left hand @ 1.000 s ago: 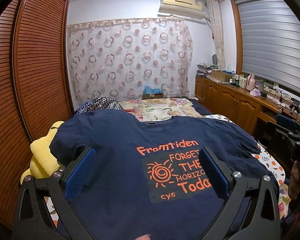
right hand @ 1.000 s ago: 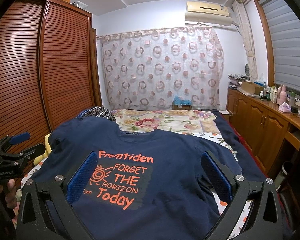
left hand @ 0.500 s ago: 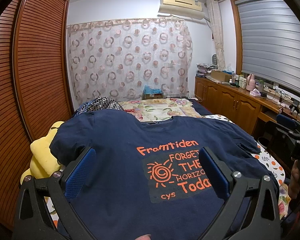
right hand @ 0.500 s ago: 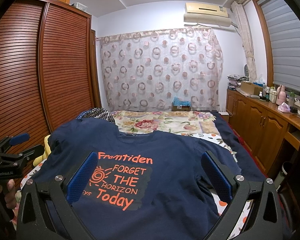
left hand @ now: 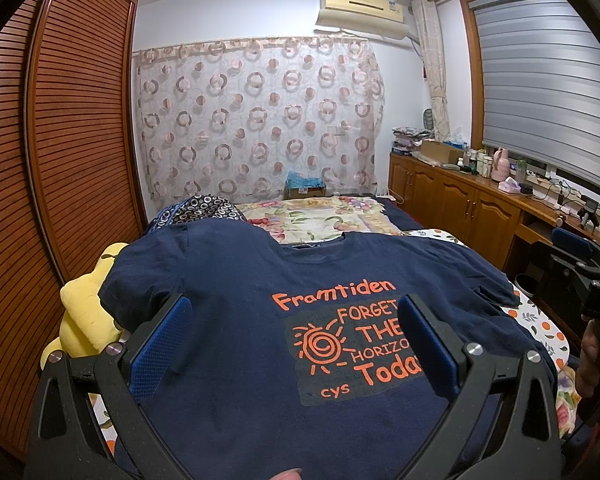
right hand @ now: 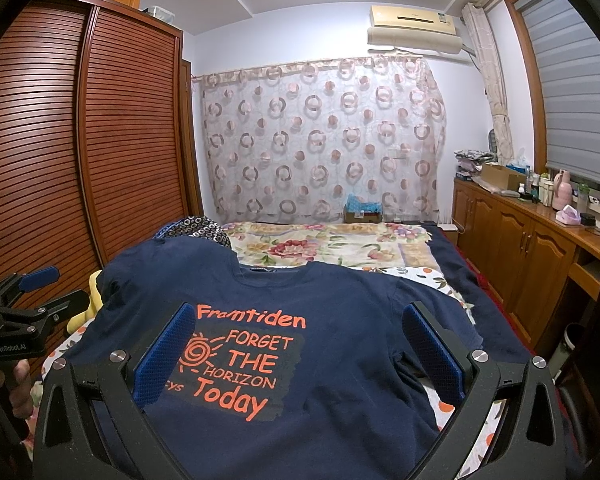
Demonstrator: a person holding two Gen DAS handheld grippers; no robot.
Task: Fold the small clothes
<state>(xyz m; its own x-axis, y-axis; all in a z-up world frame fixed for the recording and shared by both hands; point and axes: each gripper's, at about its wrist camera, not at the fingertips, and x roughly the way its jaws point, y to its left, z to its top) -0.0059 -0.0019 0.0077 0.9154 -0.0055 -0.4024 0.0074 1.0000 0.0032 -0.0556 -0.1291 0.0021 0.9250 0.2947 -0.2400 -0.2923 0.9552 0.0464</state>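
Navy-blue cotton T-shirt w/ orange "Framtiden / FORGET THE HORIZON Today" print (left hand: 236,344) lies face-up and spread flat, just ahead of and beneath both grippers, collar at the far end, on a floral-print bed (right hand: 324,246). Left gripper (left hand: 296,338): blue-padded jaws wide apart, nothing between them, poised over the shirt's left half. Right gripper (right hand: 300,350): same, wide and empty, over the right half. Looks like the pre-fold step: shirt laid out, 0 folds made, no grasp yet. Next move prob. calls for each gripper to drop to a side edge or sleeve, pinch 1 layer of cloth, and carry it inward. Left view alone shows the yellow plush toy (left hand: 86,312) beside the shirt's left sleeve in full; right view shows the right sleeve (right hand: 440,320) more clearly, plus the left tool held off to the side.
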